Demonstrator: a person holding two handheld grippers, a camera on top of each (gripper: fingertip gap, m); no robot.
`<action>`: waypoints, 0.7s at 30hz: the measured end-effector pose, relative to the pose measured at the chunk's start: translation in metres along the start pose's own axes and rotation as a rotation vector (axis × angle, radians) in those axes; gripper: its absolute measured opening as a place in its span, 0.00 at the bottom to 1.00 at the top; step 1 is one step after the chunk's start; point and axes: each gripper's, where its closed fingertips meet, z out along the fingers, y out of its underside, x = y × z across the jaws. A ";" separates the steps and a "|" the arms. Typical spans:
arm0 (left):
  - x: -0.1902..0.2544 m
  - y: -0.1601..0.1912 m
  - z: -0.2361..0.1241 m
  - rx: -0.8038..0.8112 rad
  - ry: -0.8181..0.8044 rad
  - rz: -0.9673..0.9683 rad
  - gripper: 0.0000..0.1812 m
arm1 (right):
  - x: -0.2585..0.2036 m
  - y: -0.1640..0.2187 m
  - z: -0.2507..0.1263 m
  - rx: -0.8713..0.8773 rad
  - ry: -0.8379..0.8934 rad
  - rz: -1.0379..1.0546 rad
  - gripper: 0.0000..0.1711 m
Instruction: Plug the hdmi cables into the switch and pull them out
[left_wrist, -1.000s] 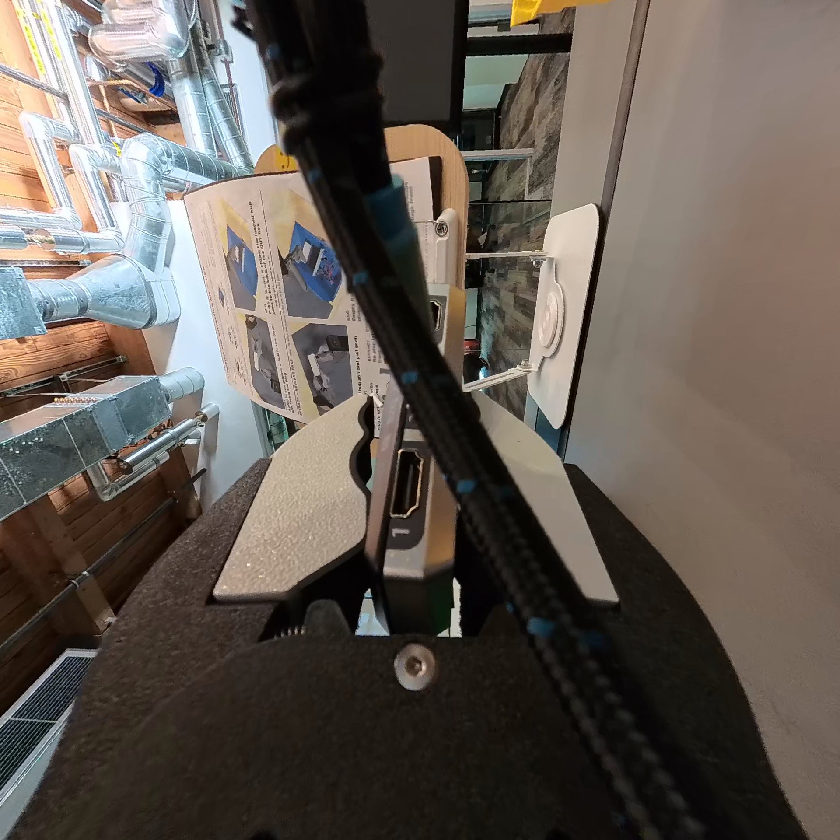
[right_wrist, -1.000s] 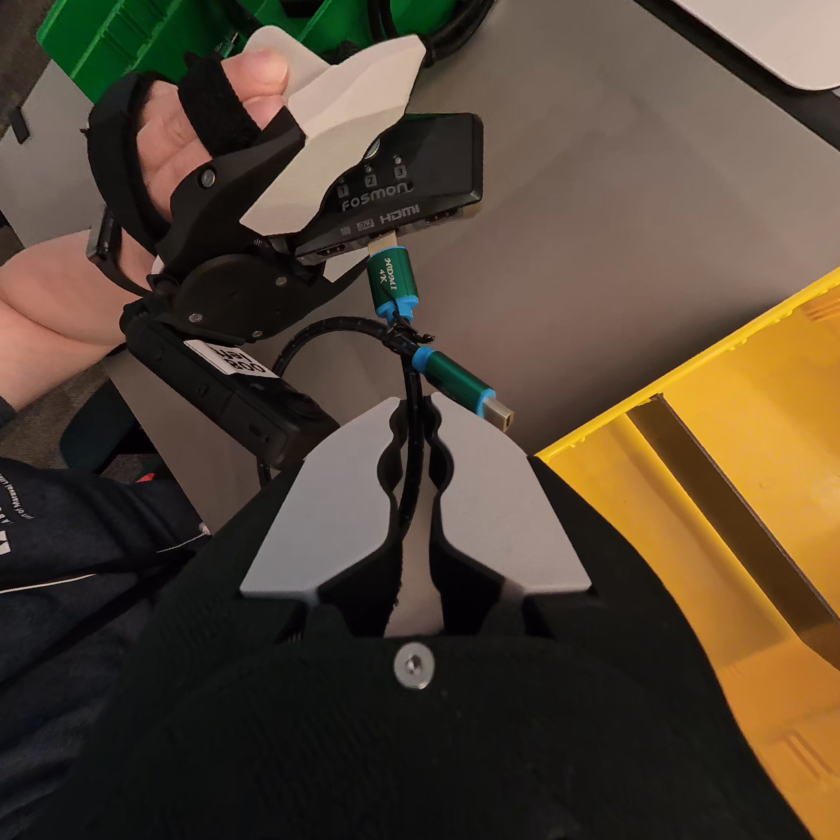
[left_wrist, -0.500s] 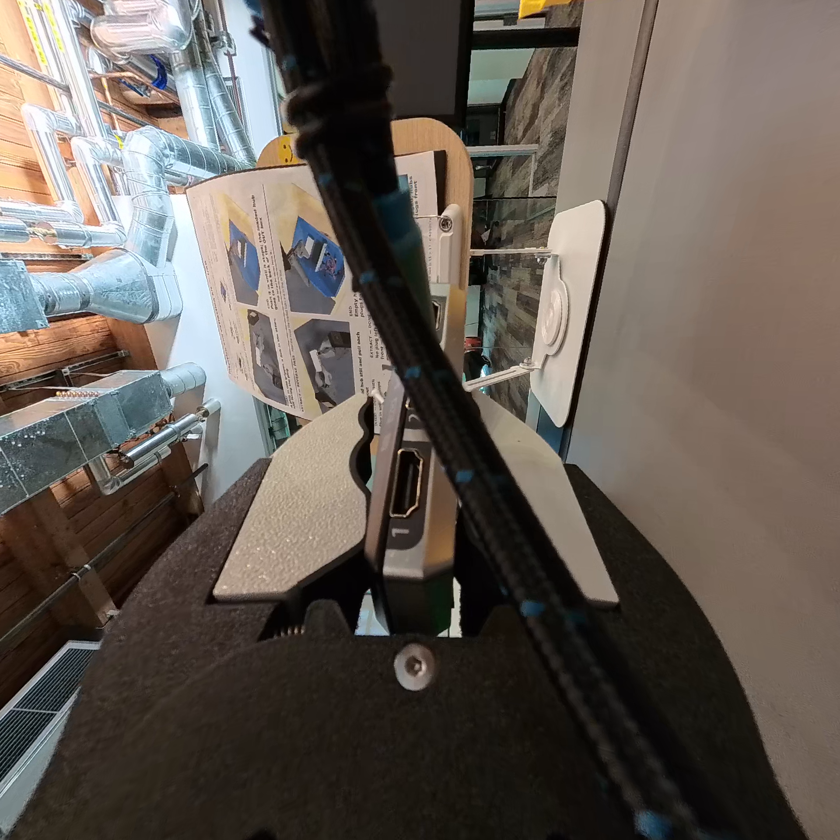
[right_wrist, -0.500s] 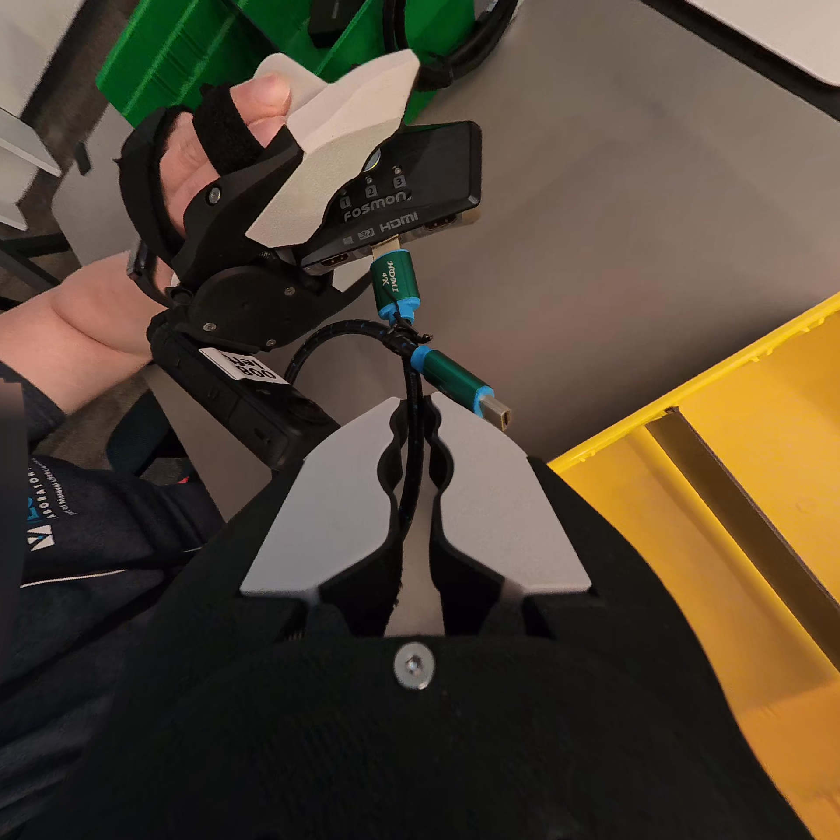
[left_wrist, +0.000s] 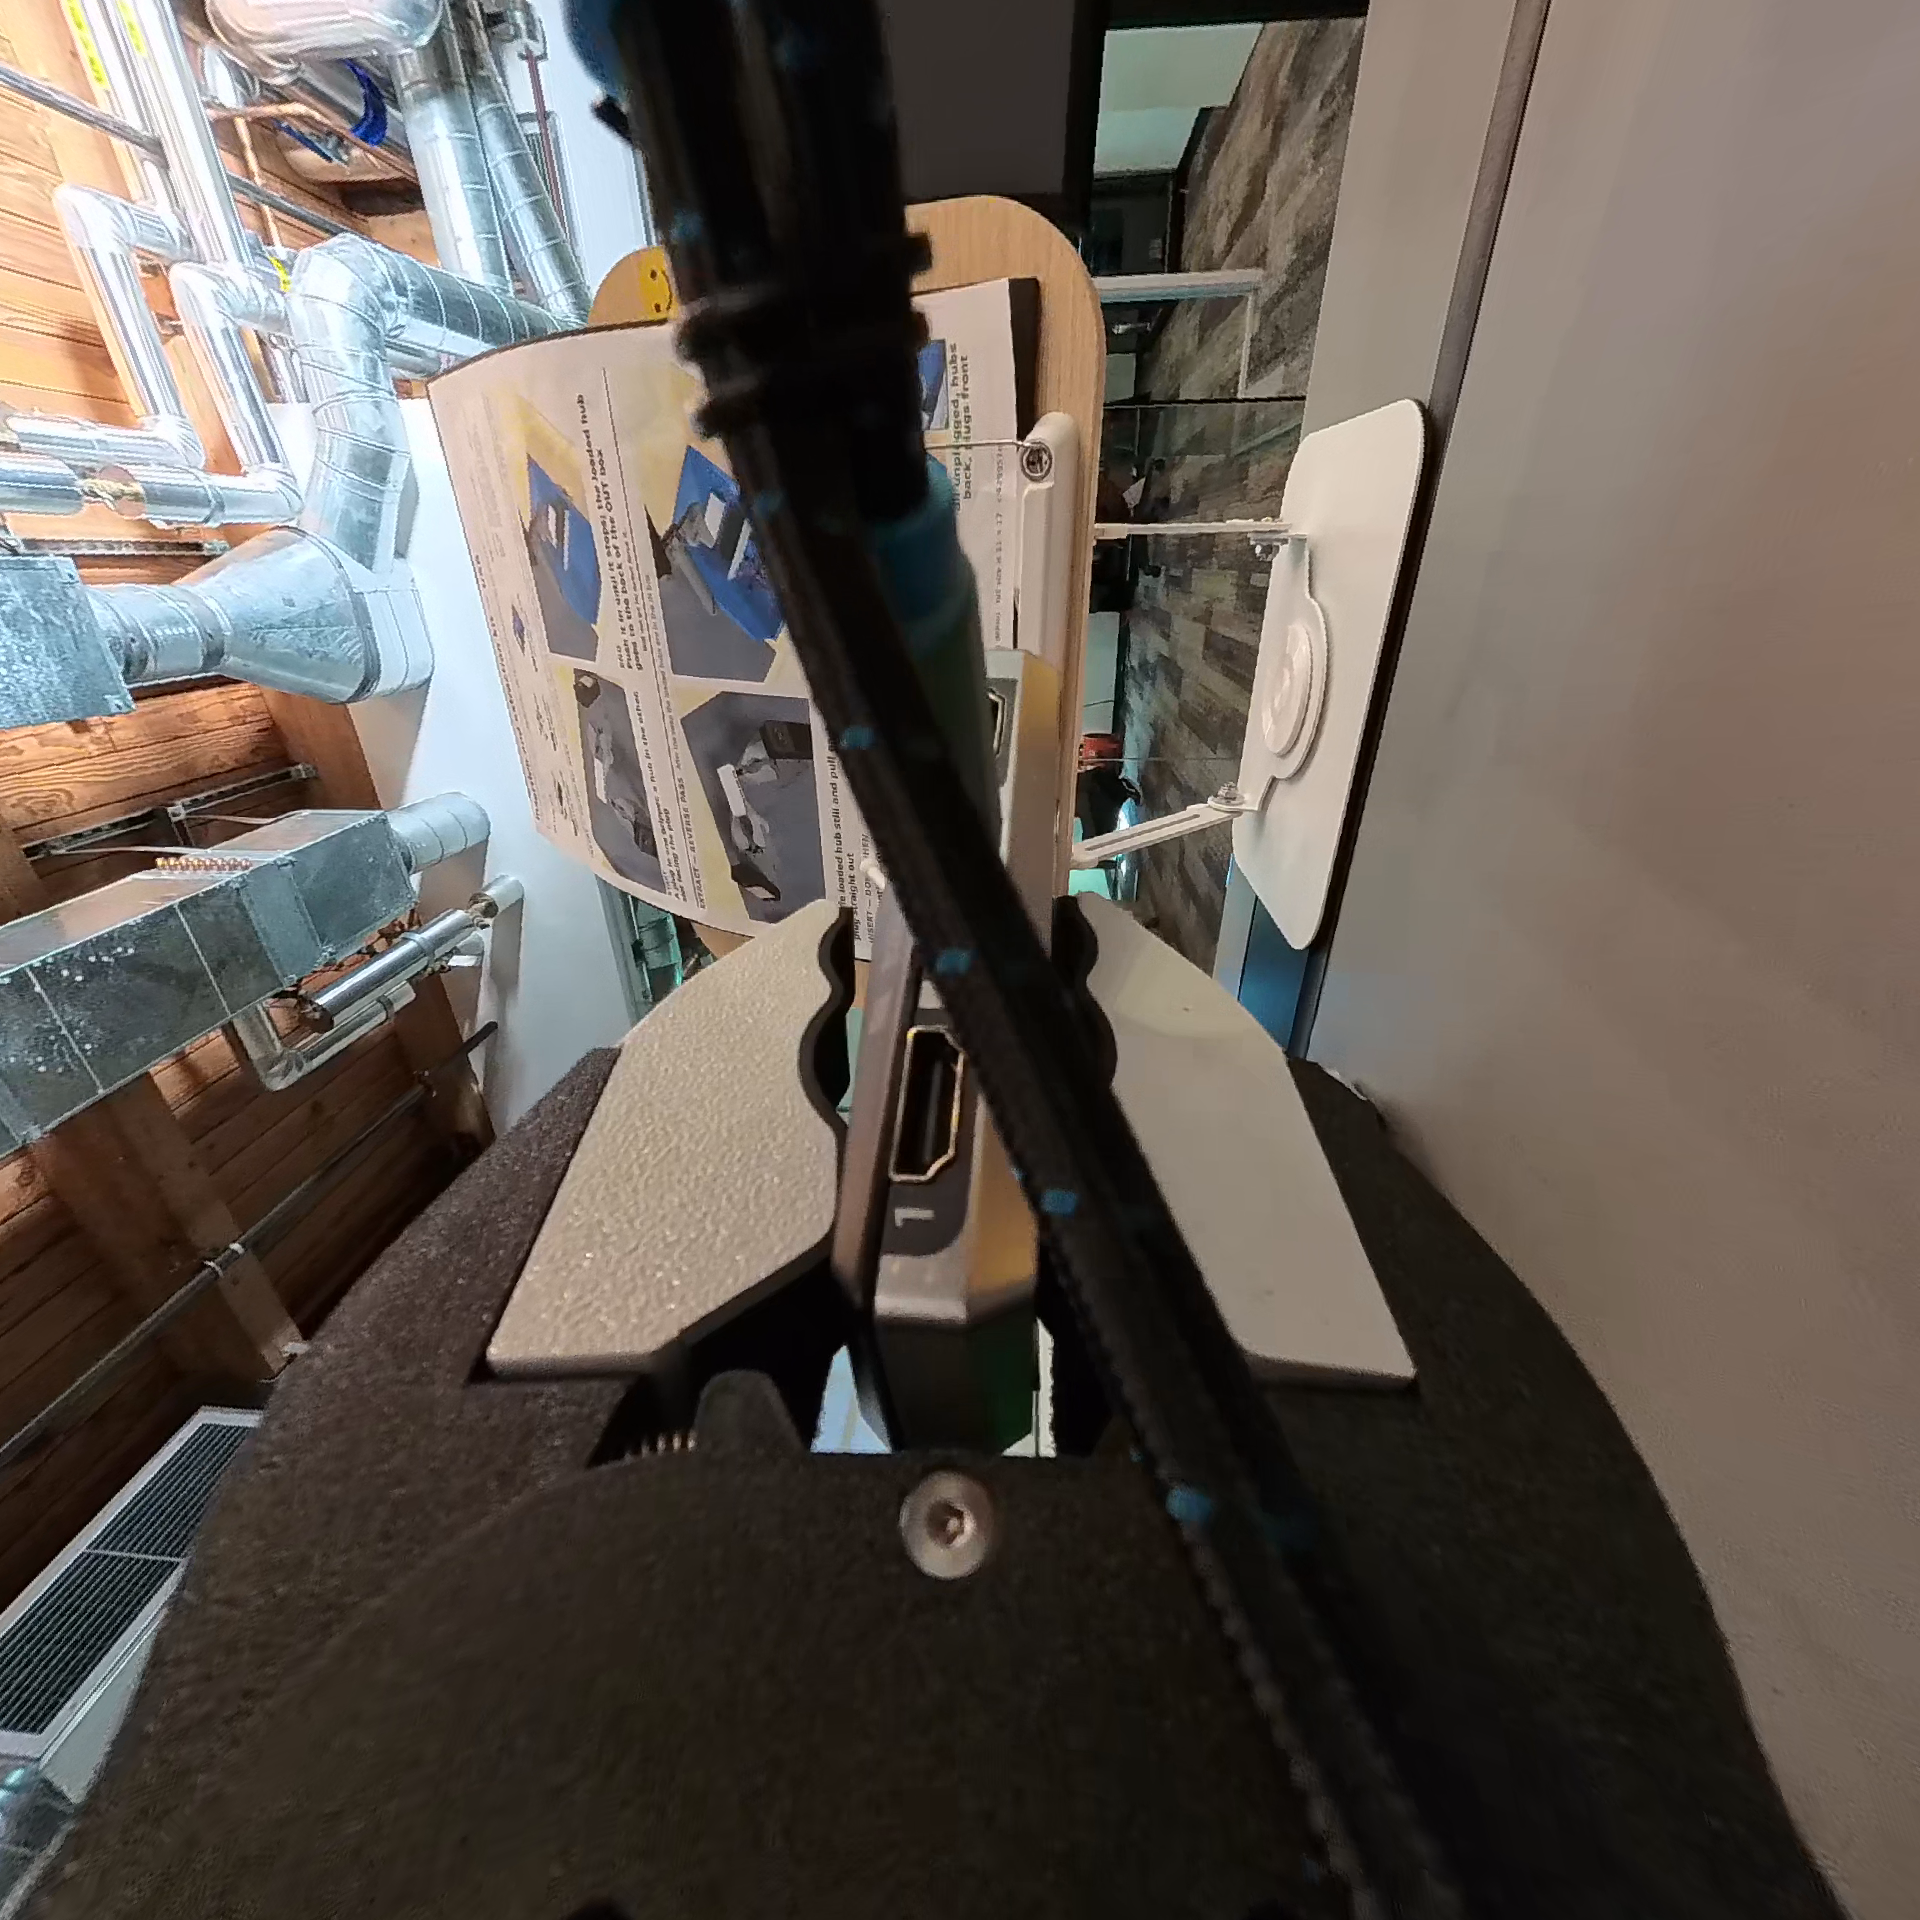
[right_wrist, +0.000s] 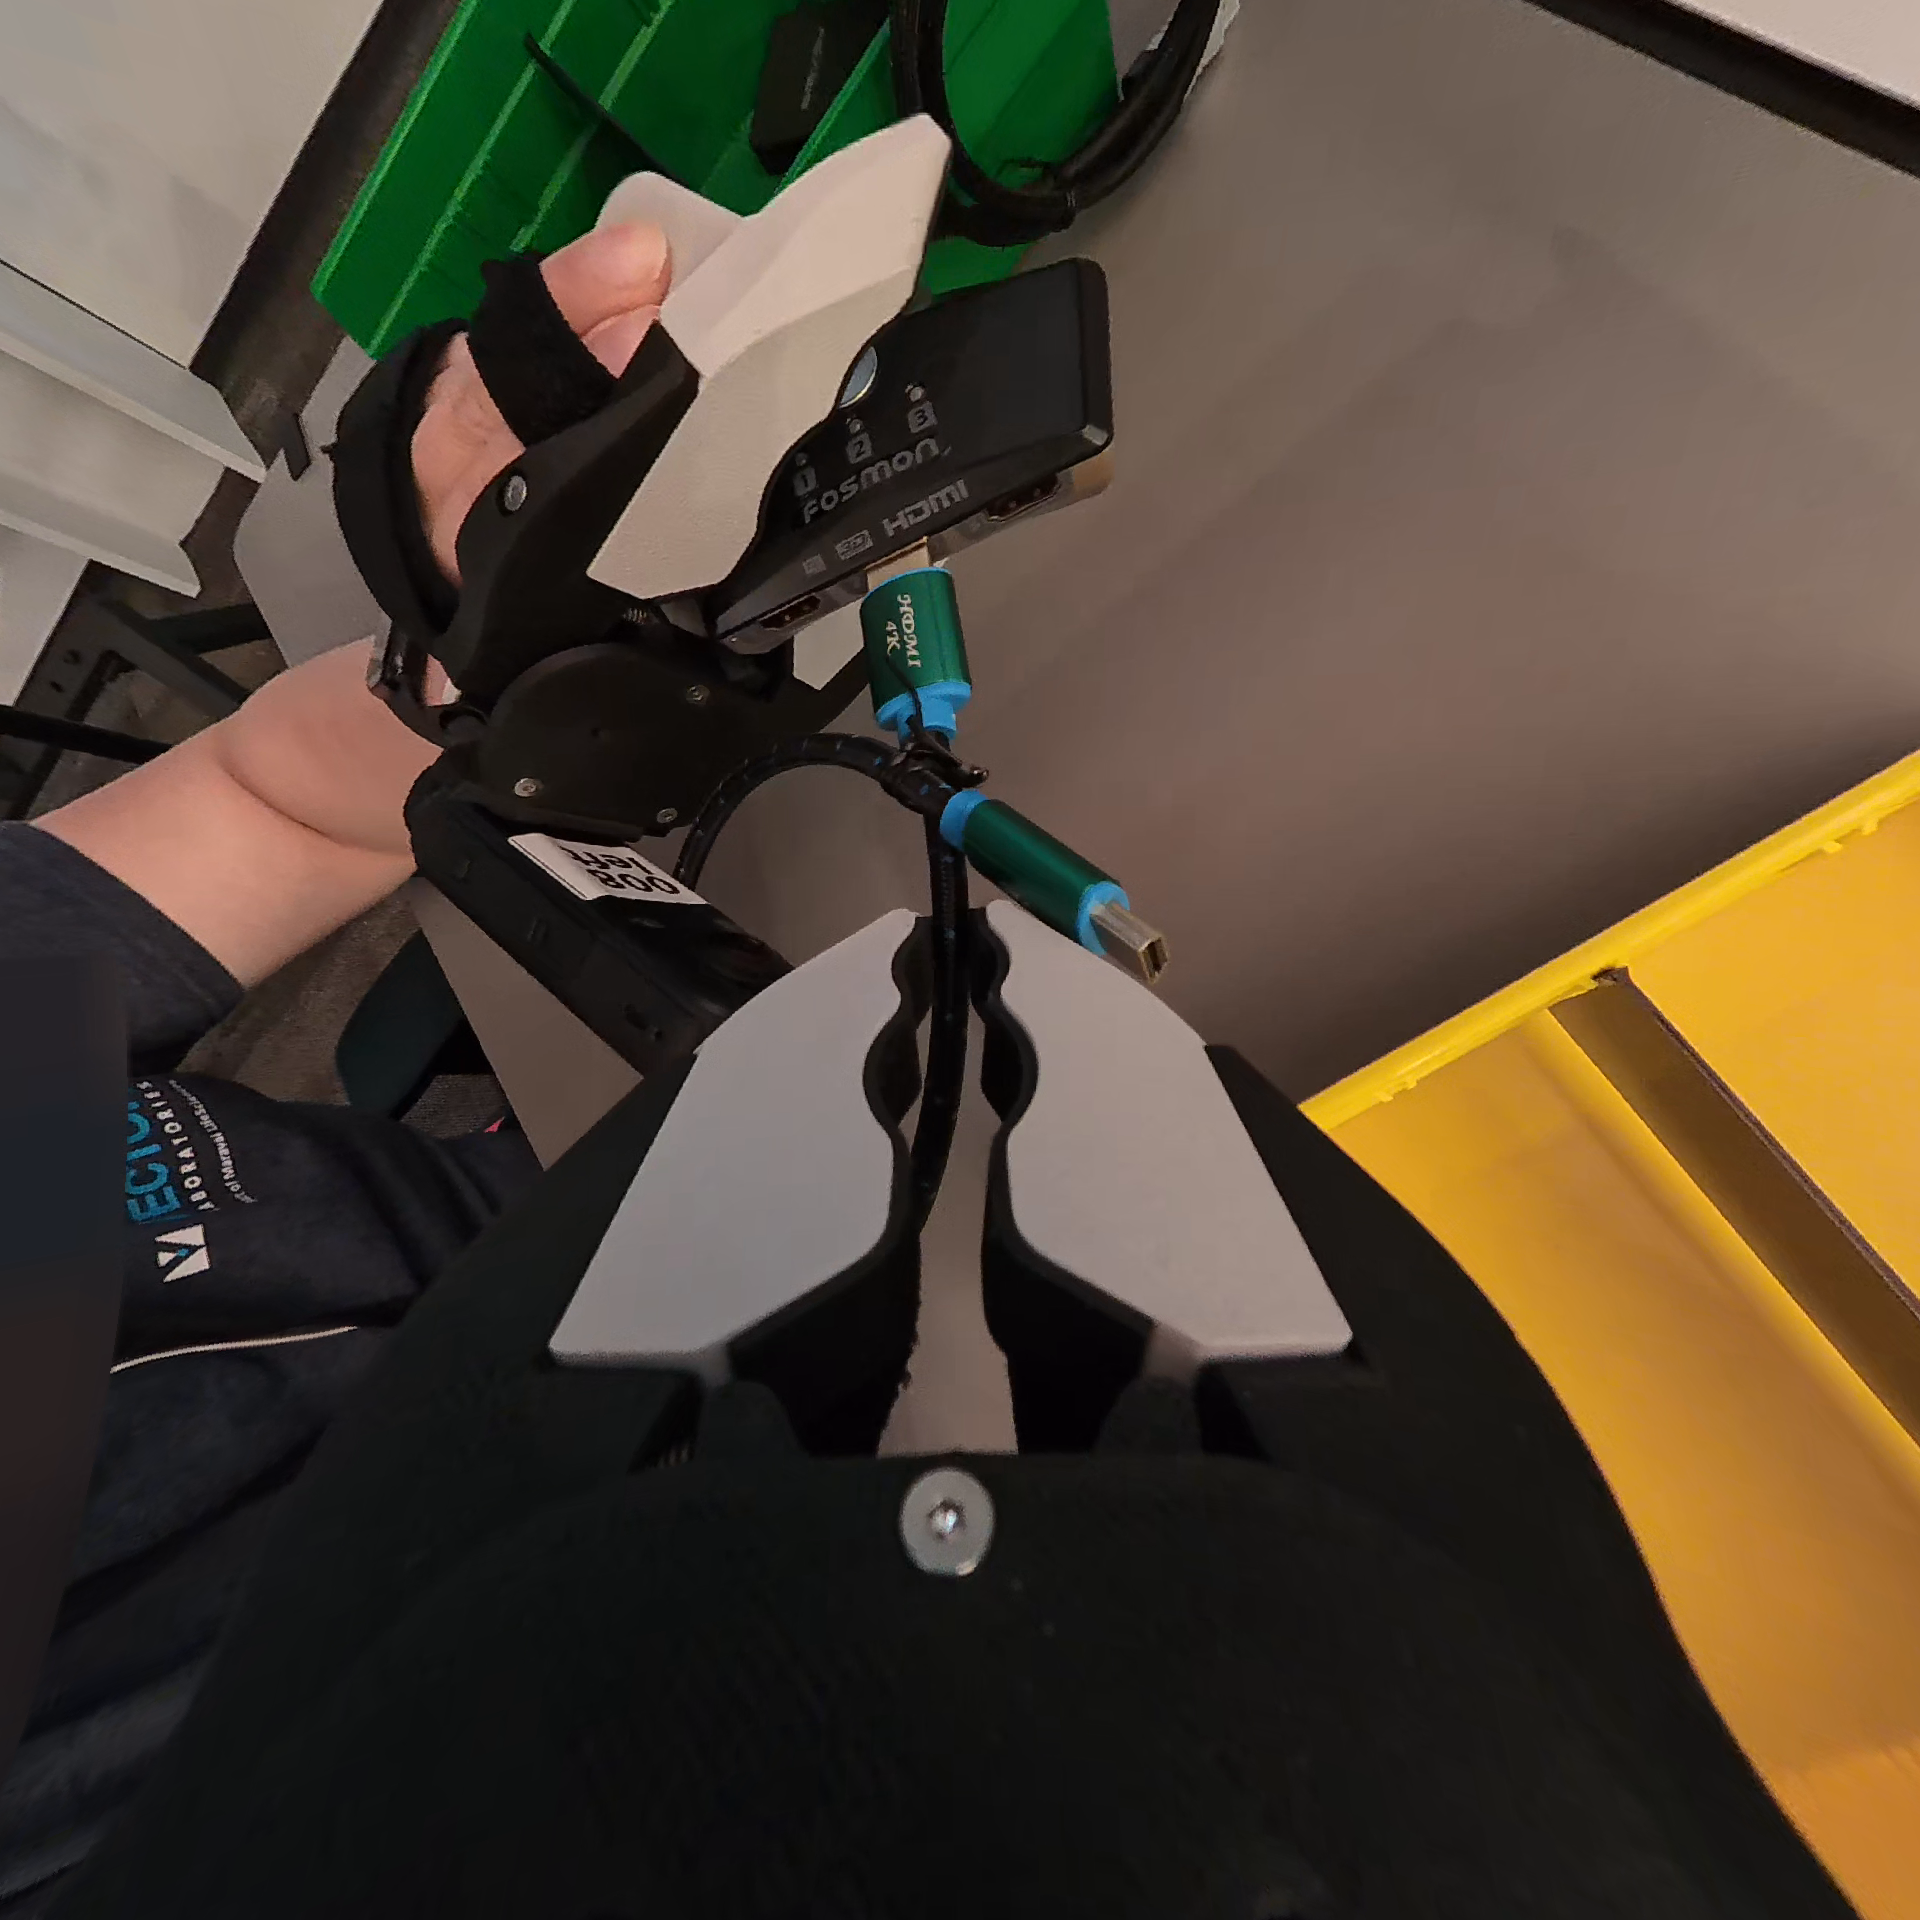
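Observation:
My left gripper (left_wrist: 961, 925) is shut on the black HDMI switch (left_wrist: 940, 1247) and holds it edgewise in the air, with one empty port (left_wrist: 925, 1112) facing the camera. In the right wrist view the switch (right_wrist: 997, 405) sits between the left gripper's white fingers (right_wrist: 790, 343). A green plug (right_wrist: 914, 644) sits in its middle port, with a little bare metal showing. My right gripper (right_wrist: 951, 914) is shut on the black braided cable (right_wrist: 940, 1049) just behind that plug. A second green plug (right_wrist: 1039, 873) is tied to it and hangs free. The cable (left_wrist: 997, 987) crosses the left wrist view.
A grey table (right_wrist: 1507, 571) lies below. A yellow bin (right_wrist: 1714, 1195) stands at the right, and a green bin (right_wrist: 644, 135) holding dark cables stands at the far left. A person's hand and sleeve (right_wrist: 260, 790) are at the left. An instruction sheet on a wooden board (left_wrist: 623, 644) stands ahead. The tips of one gripper are about 12 centimeters away from the tips of the other.
Both grippers have drifted slightly together and more of the green bin shows. The plug stays in the middle port. The cable has swung a little across the left wrist view.

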 end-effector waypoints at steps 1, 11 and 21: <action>0.001 0.000 0.000 0.004 0.003 -0.003 0.20 | 0.000 0.000 0.000 0.003 -0.001 0.002 0.04; 0.010 -0.007 -0.002 0.058 0.063 -0.013 0.19 | 0.002 0.000 0.002 -0.011 0.068 -0.049 0.04; 0.004 -0.026 -0.015 0.183 0.067 -0.070 0.19 | -0.001 0.014 -0.003 -0.107 0.083 -0.243 0.04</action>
